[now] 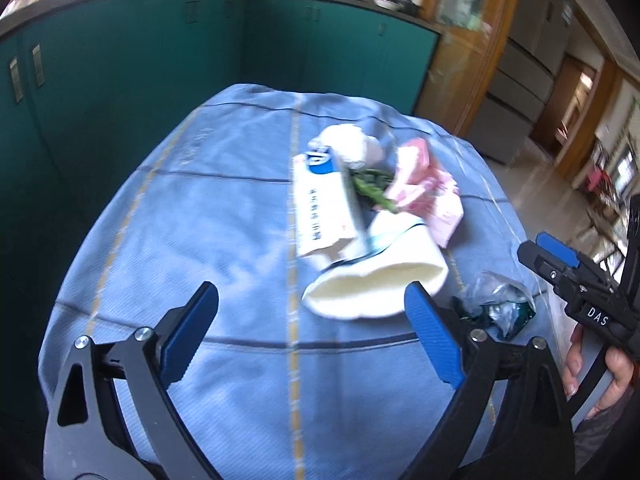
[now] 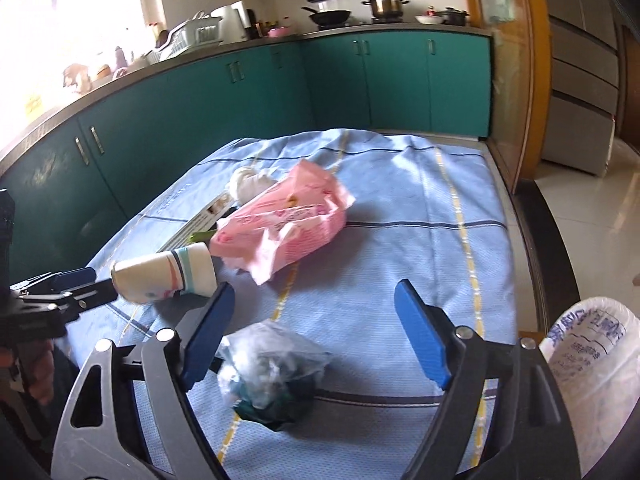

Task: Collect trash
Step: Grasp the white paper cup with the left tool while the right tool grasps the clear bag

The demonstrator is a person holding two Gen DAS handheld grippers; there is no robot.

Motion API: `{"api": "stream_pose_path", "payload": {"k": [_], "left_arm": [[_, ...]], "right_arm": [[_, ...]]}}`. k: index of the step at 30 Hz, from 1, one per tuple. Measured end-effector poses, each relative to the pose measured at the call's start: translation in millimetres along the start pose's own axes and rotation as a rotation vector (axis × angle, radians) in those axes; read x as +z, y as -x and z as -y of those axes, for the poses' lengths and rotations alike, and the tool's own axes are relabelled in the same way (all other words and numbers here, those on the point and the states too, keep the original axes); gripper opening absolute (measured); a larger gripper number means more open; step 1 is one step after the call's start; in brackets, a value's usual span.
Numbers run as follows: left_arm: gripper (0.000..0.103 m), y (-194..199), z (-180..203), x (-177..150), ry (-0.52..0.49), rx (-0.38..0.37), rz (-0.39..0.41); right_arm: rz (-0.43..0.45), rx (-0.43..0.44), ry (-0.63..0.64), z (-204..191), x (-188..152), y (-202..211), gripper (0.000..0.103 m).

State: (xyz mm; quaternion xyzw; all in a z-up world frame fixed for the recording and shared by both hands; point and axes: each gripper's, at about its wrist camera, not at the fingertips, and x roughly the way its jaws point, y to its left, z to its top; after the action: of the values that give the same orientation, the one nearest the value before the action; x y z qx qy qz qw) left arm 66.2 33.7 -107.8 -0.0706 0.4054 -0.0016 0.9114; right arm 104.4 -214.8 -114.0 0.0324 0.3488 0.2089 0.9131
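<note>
While both grippers' jaws gape released, litter sits on a blue checked tablecloth (image 2: 400,208) before teal kitchen cabinets (image 2: 396,80).

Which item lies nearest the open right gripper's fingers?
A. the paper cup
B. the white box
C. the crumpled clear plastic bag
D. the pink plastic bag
C: in the right wrist view the crumpled clear plastic bag sits on the blue cloth just ahead of the right gripper, between its spread fingers, untouched.
</note>
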Motion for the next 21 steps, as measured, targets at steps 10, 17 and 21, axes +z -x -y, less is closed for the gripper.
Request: {"api": "stream_pose_path", "payload": {"k": [10, 17, 21], "left_arm": [[0.066, -12, 47, -6, -0.155, -0.042, 0.014], [0.015, -14, 35, -10, -0.129, -0.032, -0.002], [0.005, -2, 26, -10, -0.114, -0.028, 0.026]], "right_arm": [[-0.014, -0.040, -0.018, 9, -4, 3, 0.081], [-0.028, -0.038, 0.010, 0, -5, -3, 0.081], [-0.052, -0.014, 0.048, -10, -7, -9, 0.081]]}}
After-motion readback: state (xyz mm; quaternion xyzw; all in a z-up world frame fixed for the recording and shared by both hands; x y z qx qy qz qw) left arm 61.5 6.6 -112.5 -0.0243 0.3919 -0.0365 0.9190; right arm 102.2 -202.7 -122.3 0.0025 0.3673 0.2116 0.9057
